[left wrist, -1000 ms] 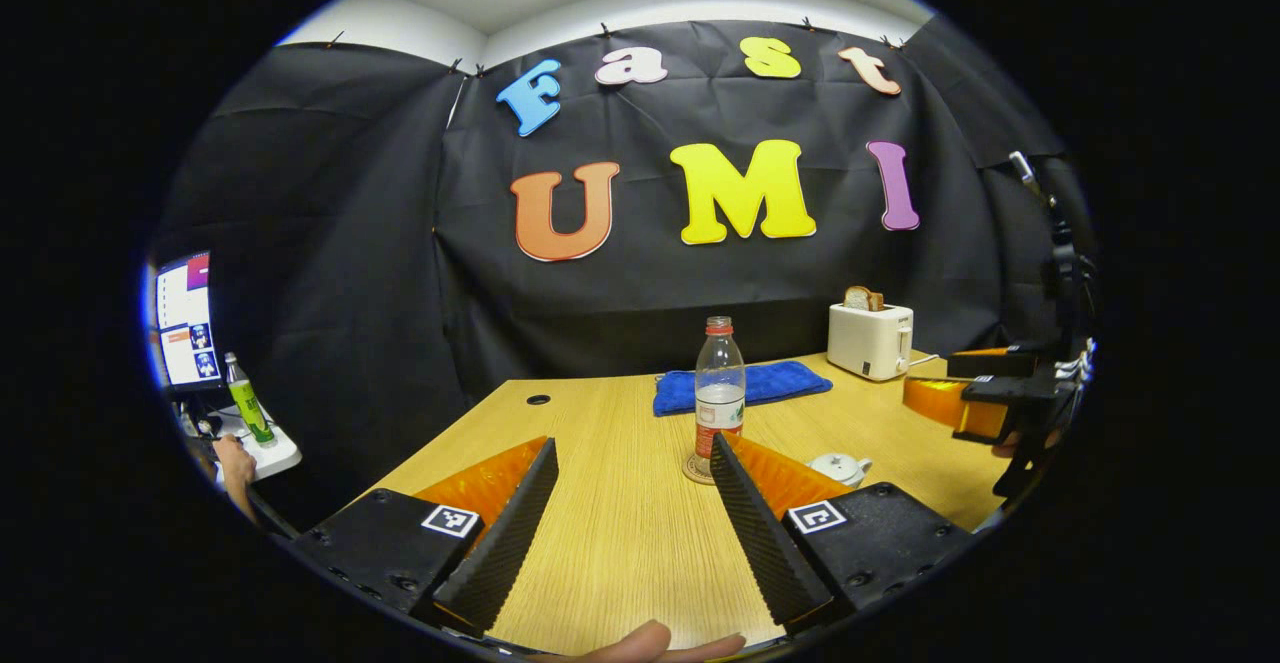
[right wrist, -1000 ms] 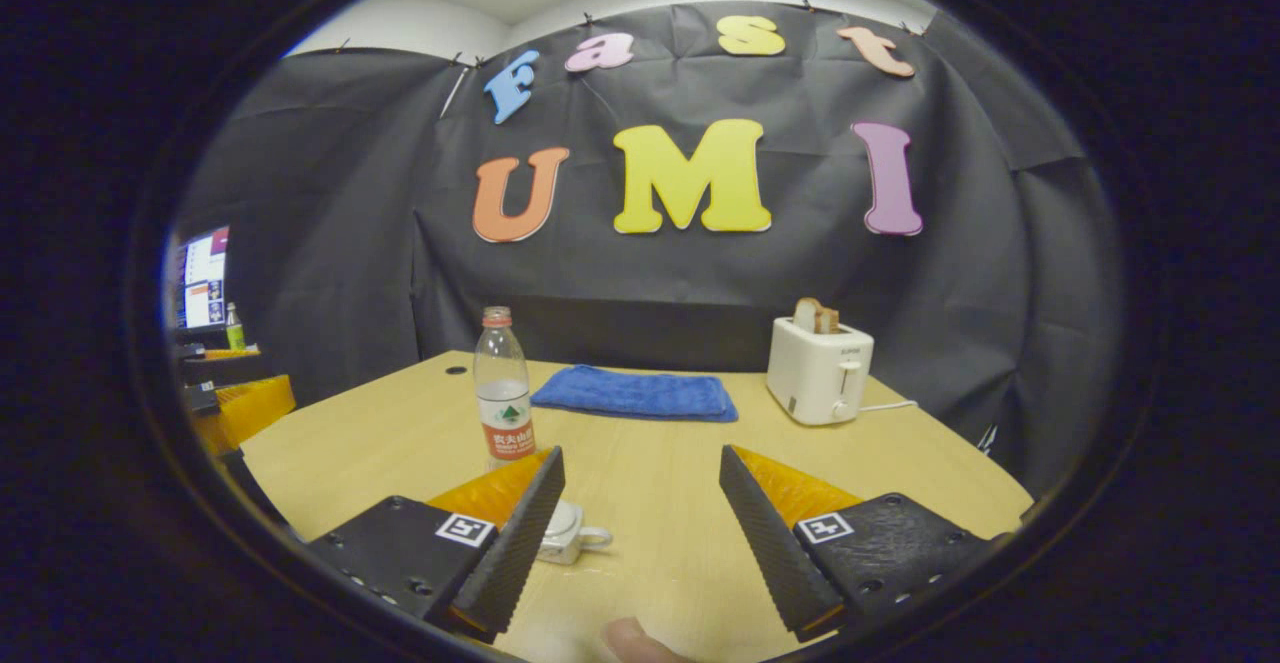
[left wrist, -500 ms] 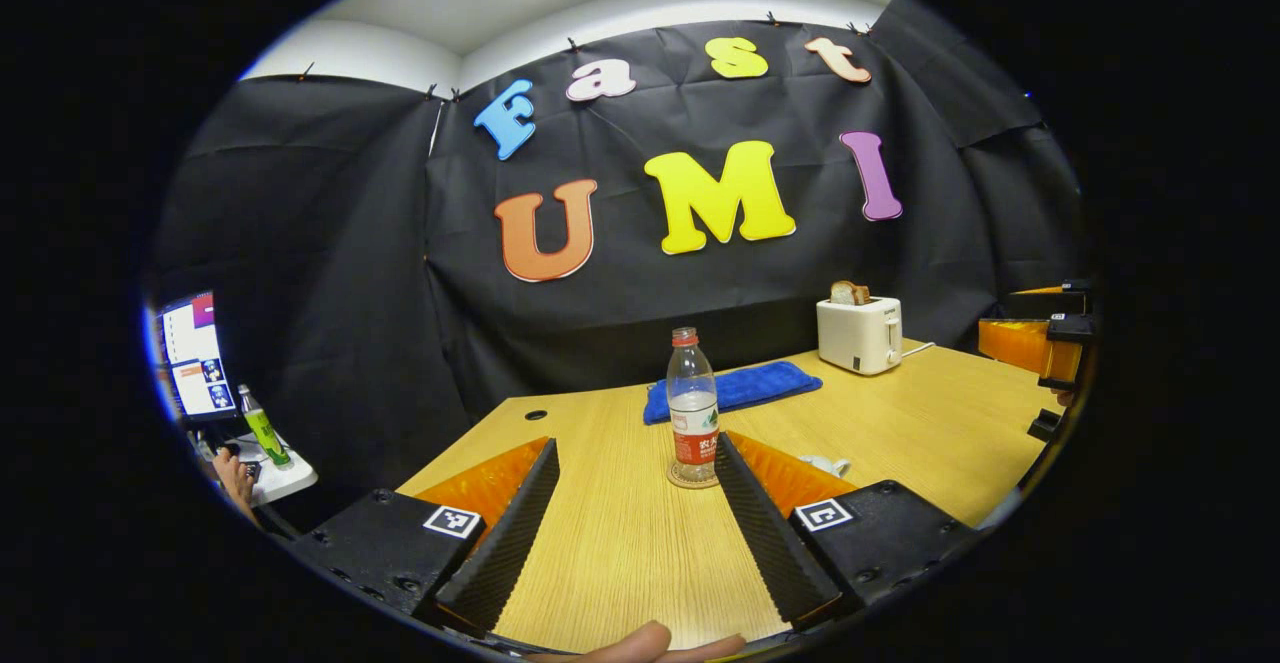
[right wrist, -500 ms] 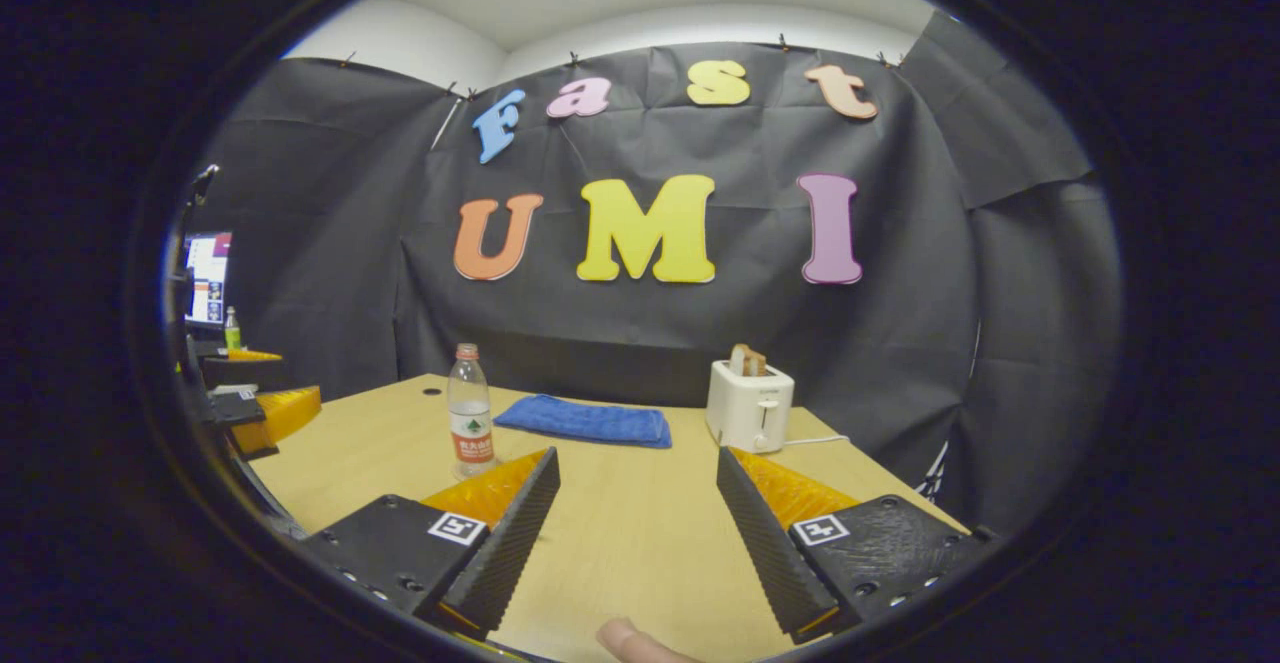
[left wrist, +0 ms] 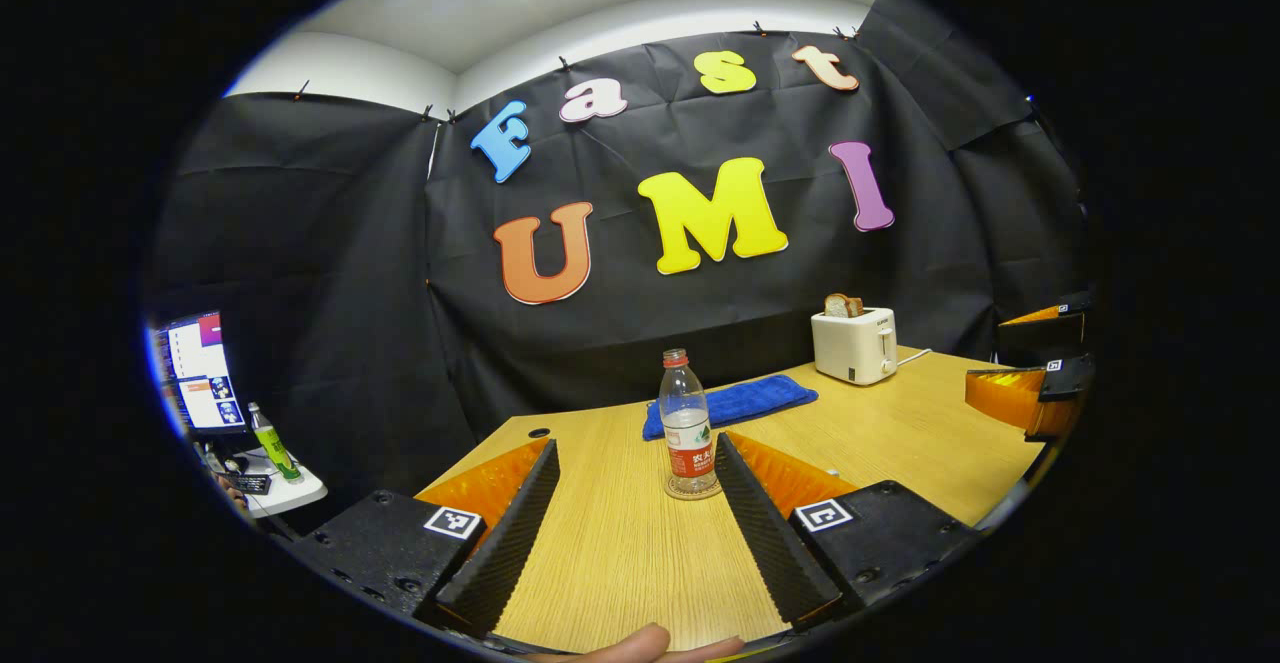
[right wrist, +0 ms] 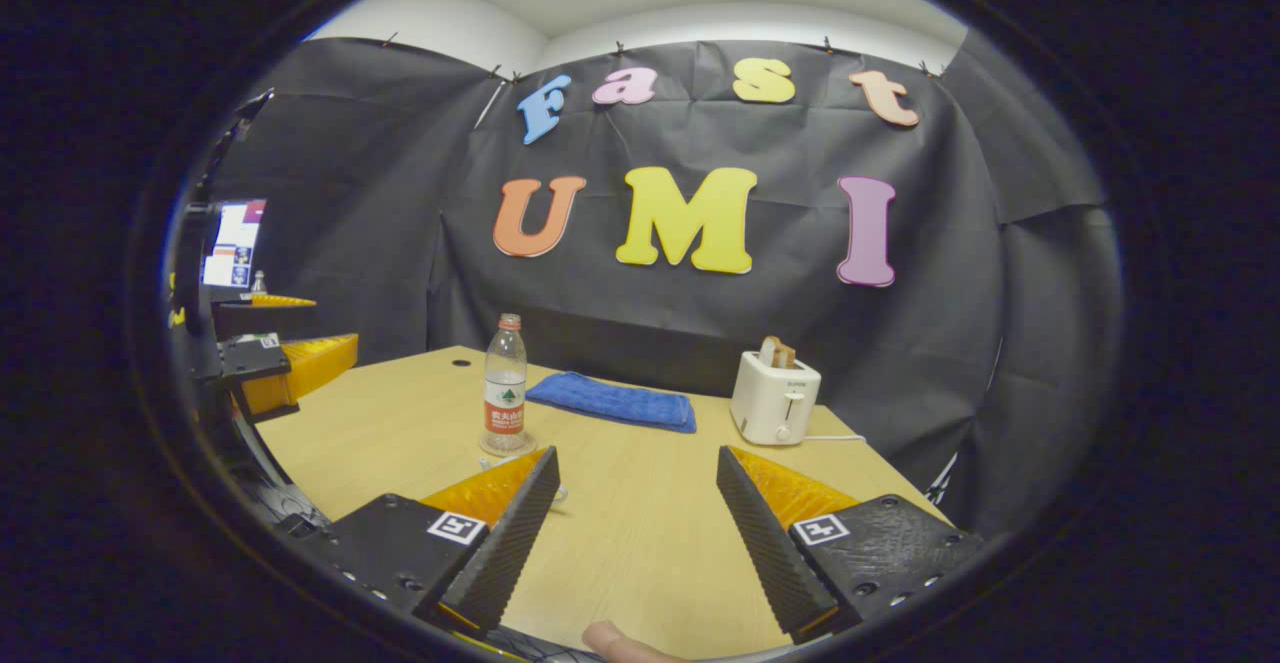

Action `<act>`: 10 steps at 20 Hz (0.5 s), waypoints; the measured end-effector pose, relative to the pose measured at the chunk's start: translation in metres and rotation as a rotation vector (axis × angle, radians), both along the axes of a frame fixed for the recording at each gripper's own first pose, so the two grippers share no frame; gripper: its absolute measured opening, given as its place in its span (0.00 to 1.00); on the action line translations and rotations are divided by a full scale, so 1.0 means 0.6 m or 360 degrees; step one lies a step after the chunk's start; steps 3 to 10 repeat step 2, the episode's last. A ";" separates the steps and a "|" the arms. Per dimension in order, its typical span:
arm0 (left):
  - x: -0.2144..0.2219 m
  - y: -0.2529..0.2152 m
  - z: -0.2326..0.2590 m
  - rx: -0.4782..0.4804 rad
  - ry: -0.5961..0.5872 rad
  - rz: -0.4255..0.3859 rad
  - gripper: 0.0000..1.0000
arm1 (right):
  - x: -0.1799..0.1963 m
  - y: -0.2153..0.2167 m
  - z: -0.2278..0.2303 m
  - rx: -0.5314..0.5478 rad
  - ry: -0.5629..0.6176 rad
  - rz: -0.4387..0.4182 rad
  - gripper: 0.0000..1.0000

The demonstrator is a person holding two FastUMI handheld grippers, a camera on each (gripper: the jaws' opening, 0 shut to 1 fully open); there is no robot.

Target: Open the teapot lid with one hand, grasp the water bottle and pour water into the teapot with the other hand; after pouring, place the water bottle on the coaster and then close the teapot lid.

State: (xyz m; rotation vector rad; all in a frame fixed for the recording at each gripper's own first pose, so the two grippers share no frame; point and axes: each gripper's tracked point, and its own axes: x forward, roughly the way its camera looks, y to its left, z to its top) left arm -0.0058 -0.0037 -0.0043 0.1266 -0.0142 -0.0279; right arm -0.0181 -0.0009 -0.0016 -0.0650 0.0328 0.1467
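I'm eyeing the water bottle (left wrist: 688, 423), standing capped on its coaster (left wrist: 692, 490) mid-tabletop, towards the far edge by the blue towel (left wrist: 735, 402). It's looking light, thin-walled and slippery, so I'm planning a grip on the labelled waist. The left gripper (left wrist: 634, 518) and right gripper (right wrist: 636, 523) are both gaping wide, holding nothing.

Ahead of the tongs, black cloth (right wrist: 700, 323) drapes the booth's walls behind a wooden table (right wrist: 640, 533). White ceiling (left wrist: 600, 3) shows above; a monitor (left wrist: 200, 373) glows far left.
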 end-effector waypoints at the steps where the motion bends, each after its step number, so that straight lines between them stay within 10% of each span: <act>1: 0.002 0.001 -0.001 -0.0013 0.0009 0.0001 0.98 | 0.000 0.002 0.003 -0.0009 -0.0011 -0.0006 0.95; 10: 0.001 0.001 -0.004 -0.0027 0.0018 -0.0002 0.98 | -0.002 0.006 0.005 -0.0008 -0.0014 -0.0002 0.97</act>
